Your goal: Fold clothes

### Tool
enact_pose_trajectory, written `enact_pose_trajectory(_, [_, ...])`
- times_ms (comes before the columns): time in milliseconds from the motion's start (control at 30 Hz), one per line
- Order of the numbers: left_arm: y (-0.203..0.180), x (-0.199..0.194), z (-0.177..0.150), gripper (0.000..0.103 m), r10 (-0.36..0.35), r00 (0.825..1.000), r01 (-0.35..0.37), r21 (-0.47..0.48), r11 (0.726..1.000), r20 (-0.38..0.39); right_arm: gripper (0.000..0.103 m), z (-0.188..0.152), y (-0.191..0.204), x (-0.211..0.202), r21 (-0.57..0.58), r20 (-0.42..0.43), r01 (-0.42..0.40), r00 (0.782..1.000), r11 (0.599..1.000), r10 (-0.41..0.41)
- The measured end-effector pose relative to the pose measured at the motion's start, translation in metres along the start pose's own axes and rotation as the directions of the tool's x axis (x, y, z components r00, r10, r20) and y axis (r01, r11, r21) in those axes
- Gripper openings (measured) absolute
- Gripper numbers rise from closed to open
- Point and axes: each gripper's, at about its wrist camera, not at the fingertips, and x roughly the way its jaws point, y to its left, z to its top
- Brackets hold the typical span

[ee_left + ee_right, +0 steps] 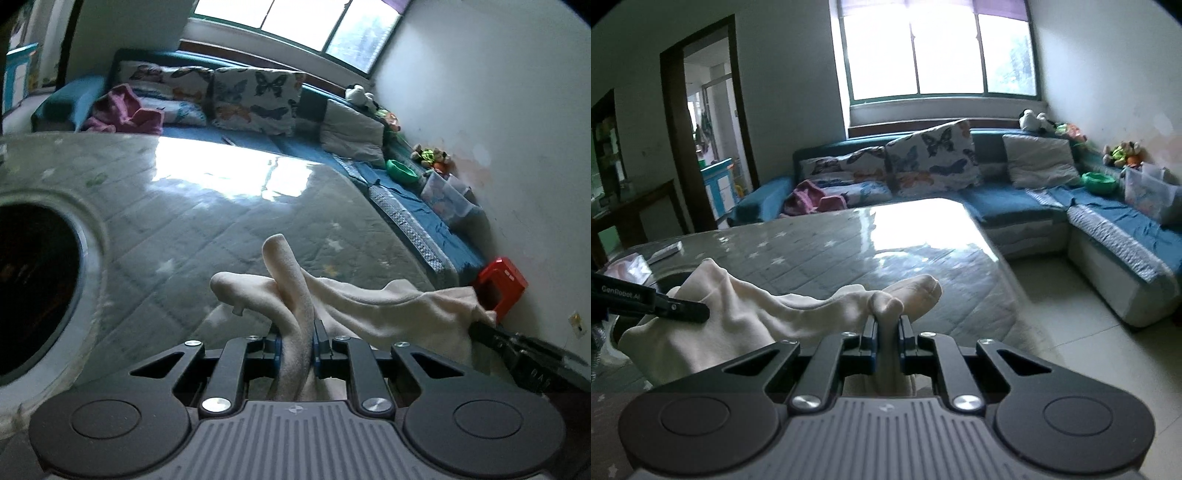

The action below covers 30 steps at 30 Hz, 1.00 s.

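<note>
Cream garment [373, 306] stretched in the air between both claws, low at six o'clock over the grey starred table [221, 221]. Left gripper [297, 343] clenched on a rolled fold — right gripper [886, 328] pinching another bunch tight. Blue sofa [1008, 199] at twelve o'clock, butterfly cushions [931, 158] on it — pink cloth [809, 195] at ten.

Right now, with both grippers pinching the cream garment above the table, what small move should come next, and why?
Probably lower both grippers together to lay the garment on the table. The left gripper and right gripper each clamp a bunched edge, and the cloth hangs slack and creased between them, off the surface. It likely needs to rest flat before any fold can be made.
</note>
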Motion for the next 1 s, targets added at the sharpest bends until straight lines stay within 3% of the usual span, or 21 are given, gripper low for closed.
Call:
enact_pose_trajectory(533, [-0.053, 0.048, 0.015, 0.016, -0.012, 1.000, 0.015, 0.117, 0.993, -0.026, 0.009, 0.016, -0.034, 0.002, -0.022, 0.010, 0.105, 0.994, 0.994, -0.105])
enact_pose_trajectory(1000, [-0.072, 0.082, 0.018, 0.016, 0.006, 0.998, 0.004, 0.167, 0.986, -0.060, 0.009, 0.012, -0.055, 0.023, -0.015, -0.028, 0.157, 0.987, 0.988, -0.157])
